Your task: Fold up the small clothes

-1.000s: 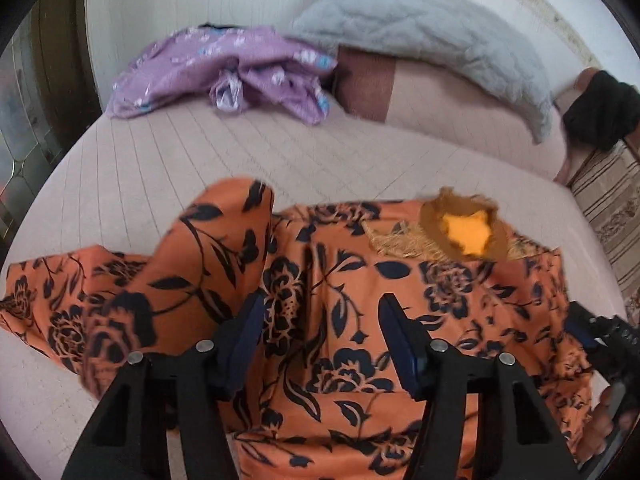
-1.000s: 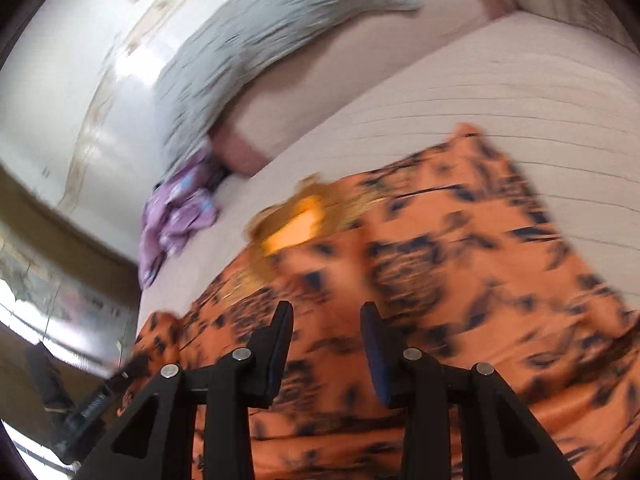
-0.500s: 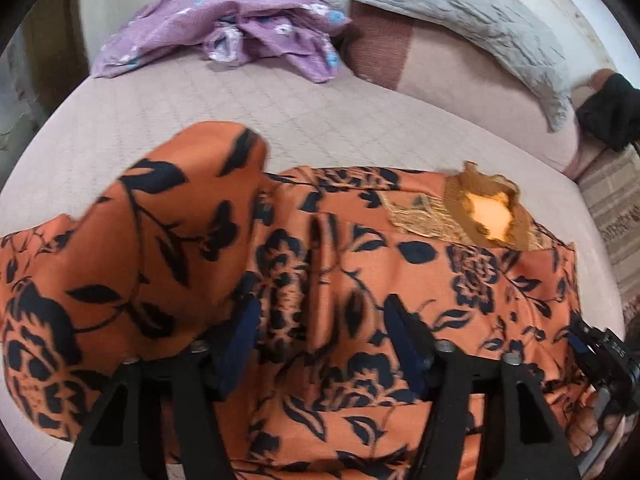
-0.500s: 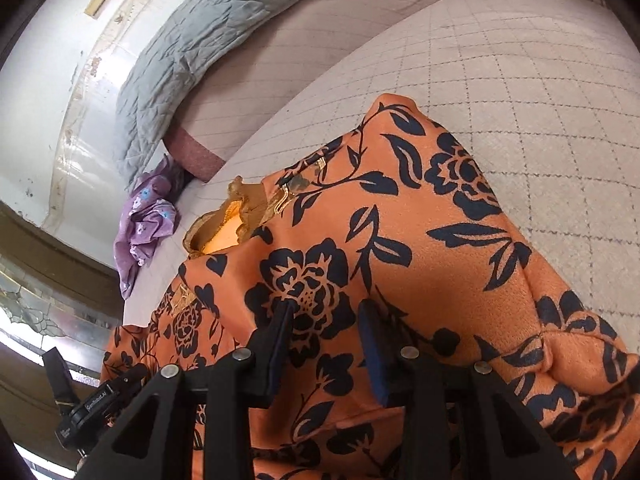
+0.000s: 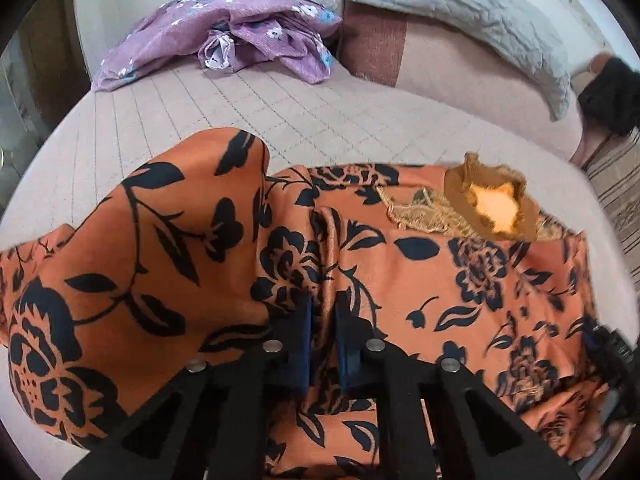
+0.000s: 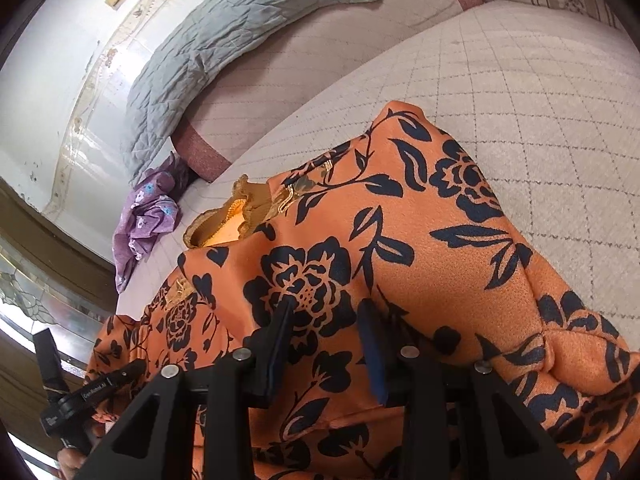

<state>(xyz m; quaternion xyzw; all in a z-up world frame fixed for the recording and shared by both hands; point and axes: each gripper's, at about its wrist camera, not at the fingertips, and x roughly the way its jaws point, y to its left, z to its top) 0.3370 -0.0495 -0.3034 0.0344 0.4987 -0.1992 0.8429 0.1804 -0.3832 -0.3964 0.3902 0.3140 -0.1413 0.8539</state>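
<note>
Orange garment [image 5: 460,280], satiny, black floral print, frilled gold neckline, was laid rumpled across quilted beige bed [image 5: 280,120]. Left gripper [image 5: 322,312] jaws had just been closing; fold of orange fabric was pinched between them. Right gripper [image 6: 326,320] jaws were held part-open, pressed down into same fabric, grip not confirmed. Purple floral cloth [image 5: 248,36] was heaped at far edge of bed, beside grey quilted pillow [image 5: 460,12].

Quilted bed [image 5: 320,120], orange floral garment [image 5: 480,272], purple garment [image 5: 256,36], grey pillow [image 5: 460,4]
</note>
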